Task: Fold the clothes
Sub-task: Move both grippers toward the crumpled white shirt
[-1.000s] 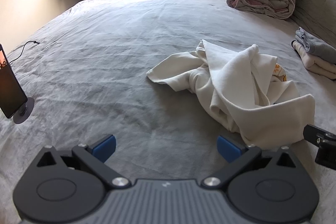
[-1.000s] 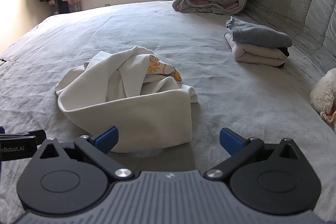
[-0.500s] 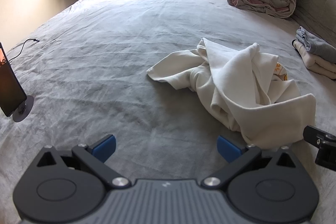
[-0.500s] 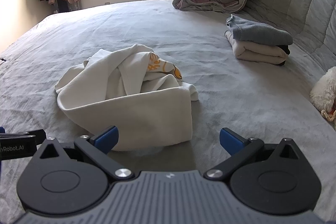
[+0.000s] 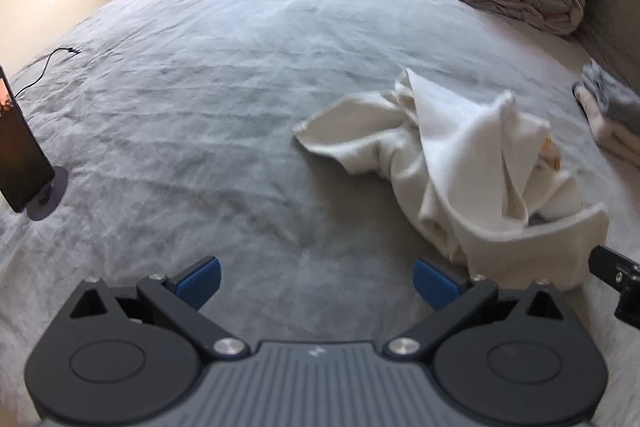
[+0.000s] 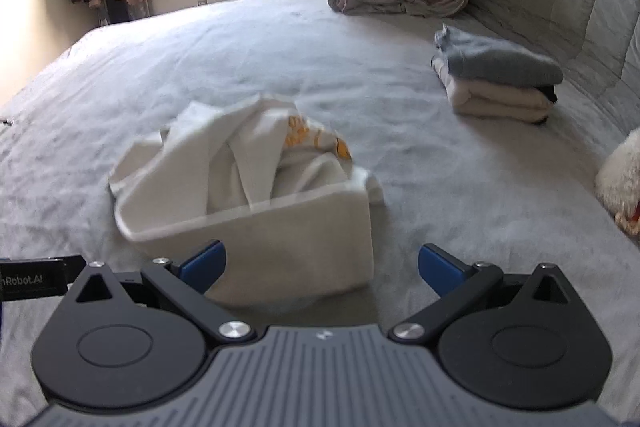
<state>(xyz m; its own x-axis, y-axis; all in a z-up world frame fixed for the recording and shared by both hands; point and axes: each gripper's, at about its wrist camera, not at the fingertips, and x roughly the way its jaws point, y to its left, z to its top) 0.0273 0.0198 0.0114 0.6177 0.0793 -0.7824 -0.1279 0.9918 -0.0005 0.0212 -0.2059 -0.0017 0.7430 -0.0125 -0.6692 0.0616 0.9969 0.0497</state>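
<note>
One grey bed carries a crumpled cream garment. Left gripper and right gripper: jaws released, empty. Folded stack cut off in left view.

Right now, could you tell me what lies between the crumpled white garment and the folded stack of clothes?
Only bare grey bedsheet separates the white garment from the folded stack; the right wrist view shows this best.

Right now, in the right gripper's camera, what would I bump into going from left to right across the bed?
Crumpled white garment → folded clothes stack → fluffy white toy at the right edge.
</note>
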